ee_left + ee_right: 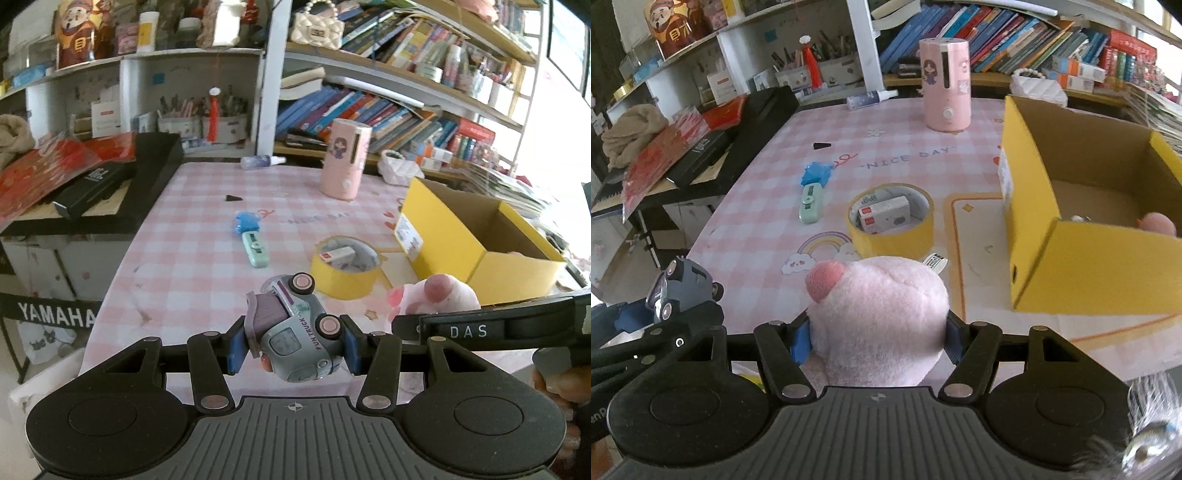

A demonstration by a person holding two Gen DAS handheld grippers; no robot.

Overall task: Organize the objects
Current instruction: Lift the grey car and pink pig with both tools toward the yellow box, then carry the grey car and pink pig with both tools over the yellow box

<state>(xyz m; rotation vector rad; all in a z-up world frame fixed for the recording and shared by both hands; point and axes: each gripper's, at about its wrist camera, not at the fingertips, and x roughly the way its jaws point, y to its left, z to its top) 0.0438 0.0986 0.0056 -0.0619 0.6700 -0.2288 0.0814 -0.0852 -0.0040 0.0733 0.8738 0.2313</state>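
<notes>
Toy truck clamped in left tool, plush in right tool, beside yellow box.

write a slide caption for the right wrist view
Right gripper shut on a pink plush toy beside the open yellow box.

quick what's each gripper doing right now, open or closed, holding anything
Left gripper: closed on the toy truck, which lies on its side between the pads.
Right gripper: closed on the pink plush toy.
</notes>
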